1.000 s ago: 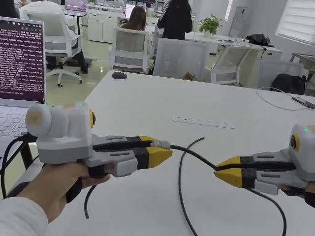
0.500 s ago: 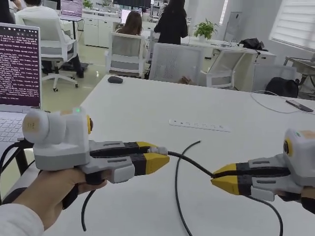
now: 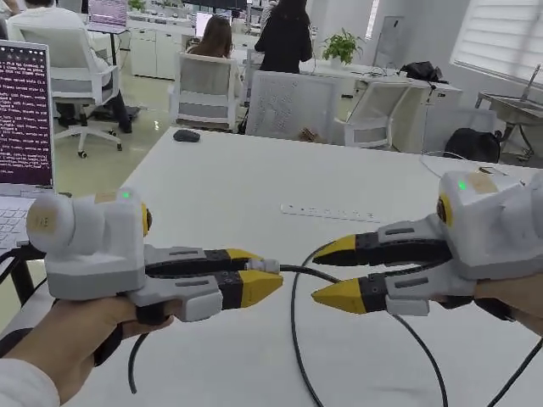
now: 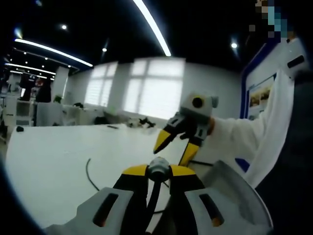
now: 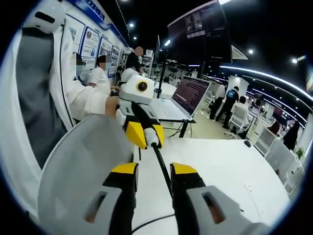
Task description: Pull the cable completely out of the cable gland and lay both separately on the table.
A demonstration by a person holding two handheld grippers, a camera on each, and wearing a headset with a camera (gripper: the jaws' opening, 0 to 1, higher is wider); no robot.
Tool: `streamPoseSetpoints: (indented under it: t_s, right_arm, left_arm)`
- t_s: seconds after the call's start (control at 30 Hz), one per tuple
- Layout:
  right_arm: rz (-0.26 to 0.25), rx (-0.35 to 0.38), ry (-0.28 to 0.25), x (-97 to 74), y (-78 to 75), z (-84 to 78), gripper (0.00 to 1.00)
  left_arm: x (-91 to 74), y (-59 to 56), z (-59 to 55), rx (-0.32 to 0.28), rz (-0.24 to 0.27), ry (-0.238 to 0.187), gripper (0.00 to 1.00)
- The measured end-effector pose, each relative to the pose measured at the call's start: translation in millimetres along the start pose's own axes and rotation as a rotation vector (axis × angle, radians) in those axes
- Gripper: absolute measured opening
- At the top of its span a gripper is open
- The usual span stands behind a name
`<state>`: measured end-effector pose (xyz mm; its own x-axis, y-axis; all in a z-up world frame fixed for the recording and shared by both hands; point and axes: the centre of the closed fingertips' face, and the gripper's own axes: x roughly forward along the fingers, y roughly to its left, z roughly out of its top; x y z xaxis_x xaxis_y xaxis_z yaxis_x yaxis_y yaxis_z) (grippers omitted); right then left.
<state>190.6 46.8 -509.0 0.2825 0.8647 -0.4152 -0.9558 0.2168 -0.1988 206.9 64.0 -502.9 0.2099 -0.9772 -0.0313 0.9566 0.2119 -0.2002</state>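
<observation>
My left gripper (image 3: 261,276) is shut on the small grey cable gland (image 3: 269,265), held above the white table (image 3: 229,186). The black cable (image 3: 294,335) comes out of the gland, passes between the jaws of my right gripper (image 3: 327,273) and loops down onto the table. The right gripper is open, its yellow jaws spread above and below the cable, close to the gland. In the left gripper view the gland (image 4: 159,168) sits between the yellow tips, with the right gripper (image 4: 176,142) open beyond. In the right gripper view the cable (image 5: 162,164) runs from the gland (image 5: 151,139) between my own jaws.
A white power strip (image 3: 327,213) lies mid-table and a dark mouse (image 3: 187,136) at the far edge. A laptop (image 3: 21,119) stands at the left past the table's edge. Office chairs (image 3: 293,106) and people stand behind the table.
The right gripper was shut on the cable further right; now it is open, higher and nearer the gland. The left gripper still holds the gland. The camera has shifted.
</observation>
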Motion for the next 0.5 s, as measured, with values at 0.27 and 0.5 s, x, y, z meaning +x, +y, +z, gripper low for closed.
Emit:
streamPoseSetpoints:
  t_s: [0.27, 0.5]
  right_arm:
    - [0.021, -0.03, 0.059, 11.2, 3.3, -15.3, 0.26]
    - [-0.003, -0.022, 0.044, 8.3, -1.4, -13.0, 0.19]
  left_arm:
    - [0.9, -1.9, -4.1, 0.01, -0.003, 0.021, 0.17]
    - [1.9, -4.3, -4.1, 0.016, -0.014, 0.022, 0.17]
